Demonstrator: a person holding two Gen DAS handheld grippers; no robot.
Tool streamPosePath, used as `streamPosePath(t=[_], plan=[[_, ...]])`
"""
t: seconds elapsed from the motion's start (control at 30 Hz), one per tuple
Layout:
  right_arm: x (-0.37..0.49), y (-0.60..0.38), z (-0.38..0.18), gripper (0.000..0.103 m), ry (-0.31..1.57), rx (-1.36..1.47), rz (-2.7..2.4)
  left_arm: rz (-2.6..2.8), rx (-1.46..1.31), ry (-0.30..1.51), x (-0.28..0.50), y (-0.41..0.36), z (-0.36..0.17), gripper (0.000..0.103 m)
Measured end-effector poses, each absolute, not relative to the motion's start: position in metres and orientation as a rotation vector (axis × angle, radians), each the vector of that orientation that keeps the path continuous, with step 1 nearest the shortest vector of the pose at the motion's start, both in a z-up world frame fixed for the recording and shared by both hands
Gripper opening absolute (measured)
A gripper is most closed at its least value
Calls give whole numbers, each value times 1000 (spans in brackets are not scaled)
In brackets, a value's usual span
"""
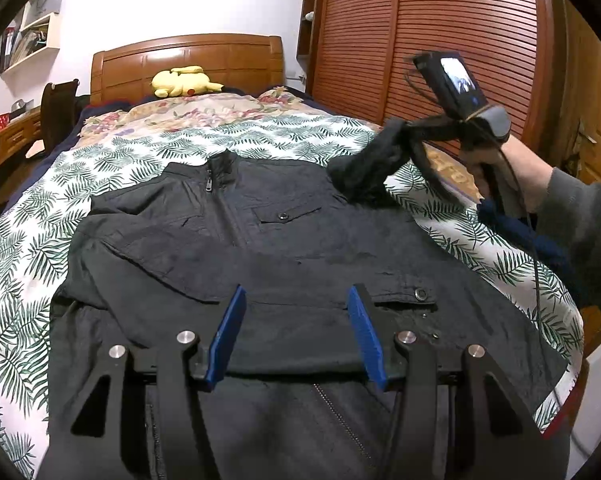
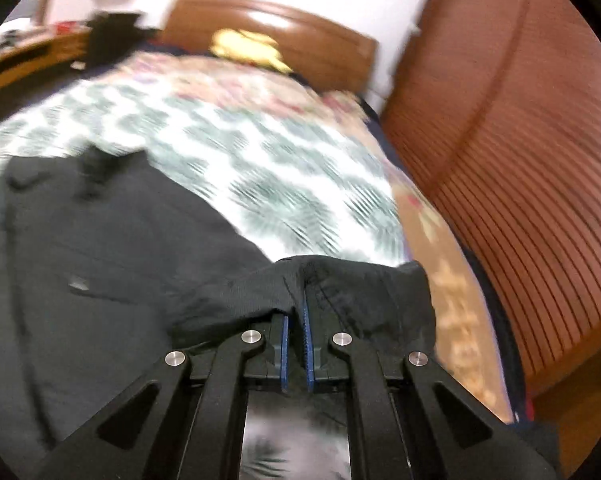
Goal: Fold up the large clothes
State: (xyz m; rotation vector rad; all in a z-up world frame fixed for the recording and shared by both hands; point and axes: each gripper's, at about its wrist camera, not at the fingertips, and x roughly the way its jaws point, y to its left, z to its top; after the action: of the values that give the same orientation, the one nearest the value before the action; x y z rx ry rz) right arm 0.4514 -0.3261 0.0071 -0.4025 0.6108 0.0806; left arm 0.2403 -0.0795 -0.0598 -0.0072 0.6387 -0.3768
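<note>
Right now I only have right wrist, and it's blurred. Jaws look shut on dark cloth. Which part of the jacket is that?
Observer: The sleeve, lifted off the bed at the jacket's far side from the other arm.
Operator: Left gripper doing anything?
Observer: The left gripper hangs open over the jacket's lower front, holding nothing.
Operator: Other sleeve?
Observer: It already lies folded across the chest.

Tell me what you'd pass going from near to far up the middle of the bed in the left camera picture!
Left gripper with its blue fingers open → black jacket → leaf-print sheet → flowery blanket → yellow plush toy → wooden headboard.
</note>
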Motion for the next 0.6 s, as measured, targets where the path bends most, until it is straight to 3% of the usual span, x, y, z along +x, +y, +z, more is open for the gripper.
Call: streamPosePath(t=[0.17,0.37,0.47,0.6], plan=[[413,-257,12,4,567,-446,308,-370,-8,635,240,-78,-59,53],[397,-231,-21,5,663,-422,411,-365,-13,629,238,-74,-57,53],[393,-233,-33,11,714,-395,410,-364,-15,626,239,-74,-56,53],[385,-243,-34,49,741,-365,413,-367,-19,624,238,-73,-54,53]])
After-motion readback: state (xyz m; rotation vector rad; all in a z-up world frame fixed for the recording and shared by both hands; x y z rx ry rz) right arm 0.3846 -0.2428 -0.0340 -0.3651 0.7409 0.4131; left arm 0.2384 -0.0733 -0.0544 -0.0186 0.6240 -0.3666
